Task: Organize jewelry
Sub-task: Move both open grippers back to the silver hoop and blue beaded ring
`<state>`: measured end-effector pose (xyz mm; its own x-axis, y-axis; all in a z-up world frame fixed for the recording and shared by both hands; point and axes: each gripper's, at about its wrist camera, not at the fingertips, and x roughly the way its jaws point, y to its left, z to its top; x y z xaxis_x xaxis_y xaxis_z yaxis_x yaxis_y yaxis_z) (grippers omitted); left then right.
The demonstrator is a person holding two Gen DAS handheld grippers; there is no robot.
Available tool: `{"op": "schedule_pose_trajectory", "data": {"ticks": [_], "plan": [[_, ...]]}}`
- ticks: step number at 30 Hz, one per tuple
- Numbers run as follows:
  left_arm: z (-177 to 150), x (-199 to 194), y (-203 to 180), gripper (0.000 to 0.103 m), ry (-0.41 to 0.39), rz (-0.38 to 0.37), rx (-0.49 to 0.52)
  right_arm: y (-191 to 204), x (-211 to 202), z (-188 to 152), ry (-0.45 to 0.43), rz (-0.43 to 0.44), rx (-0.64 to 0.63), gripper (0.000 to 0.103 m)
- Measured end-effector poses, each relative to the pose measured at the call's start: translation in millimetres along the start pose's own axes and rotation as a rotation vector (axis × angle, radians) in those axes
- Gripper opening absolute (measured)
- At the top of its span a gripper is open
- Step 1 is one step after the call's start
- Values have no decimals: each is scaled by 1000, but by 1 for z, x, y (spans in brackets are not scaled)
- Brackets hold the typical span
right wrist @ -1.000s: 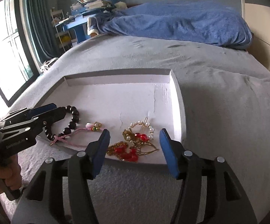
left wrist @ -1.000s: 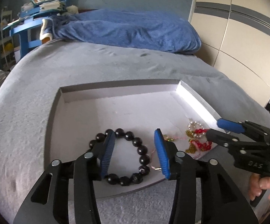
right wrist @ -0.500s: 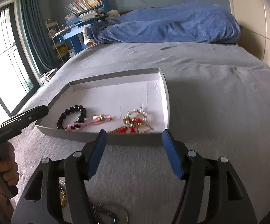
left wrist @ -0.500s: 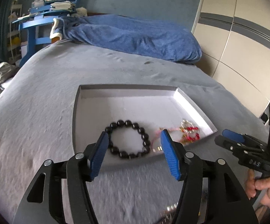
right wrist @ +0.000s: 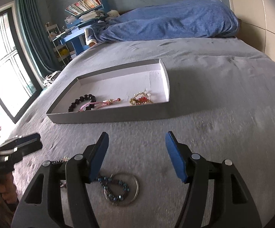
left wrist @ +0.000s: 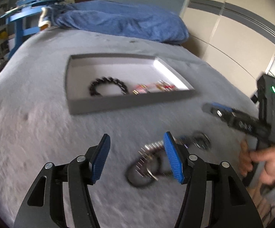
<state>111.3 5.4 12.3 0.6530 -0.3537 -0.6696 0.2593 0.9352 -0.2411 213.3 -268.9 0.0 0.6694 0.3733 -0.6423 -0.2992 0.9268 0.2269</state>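
A shallow white tray (left wrist: 129, 102) (right wrist: 107, 116) lies on the grey bed. It holds a black bead bracelet (left wrist: 107, 87) (right wrist: 81, 101), a pink cord bracelet (right wrist: 99, 103) and red-gold pieces (left wrist: 164, 86) (right wrist: 141, 99). My left gripper (left wrist: 136, 152) is open and empty above a dark spiked bracelet (left wrist: 147, 163) on the bed in front of the tray. My right gripper (right wrist: 136, 152) is open and empty above a blue bead strand with a silver ring (right wrist: 118, 190). The right gripper also shows in the left view (left wrist: 213, 110).
A blue blanket (right wrist: 166, 22) is heaped at the far end of the bed. A blue desk with books (right wrist: 80, 19) stands behind it. A window with curtains (right wrist: 8, 57) is at left, a wardrobe (left wrist: 232, 28) at right.
Both grippers have pulled back from over the tray toward the near edge of the bed. Loose jewelry in front of the tray has come into view under them.
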Motion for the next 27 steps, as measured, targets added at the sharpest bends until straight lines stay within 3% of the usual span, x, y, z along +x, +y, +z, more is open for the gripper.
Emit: {"op": "schedule_pose_trajectory", "data": {"ticks": [5,14,22,27], "plan": [[-14,-2,-26,58,16,-32,109,-6,-9,-5,-9,5,38,62],[-29,10,-44,57,64,-17,198,-7,-17,-16,-5,-3,61,62],[-34,27,-46,57,121,38,223,-5,-16,-18,-1,-4,53,62],[-36,32,-49,49,139,48,248,-5,-17,-19,-1,-4,54,62]]}}
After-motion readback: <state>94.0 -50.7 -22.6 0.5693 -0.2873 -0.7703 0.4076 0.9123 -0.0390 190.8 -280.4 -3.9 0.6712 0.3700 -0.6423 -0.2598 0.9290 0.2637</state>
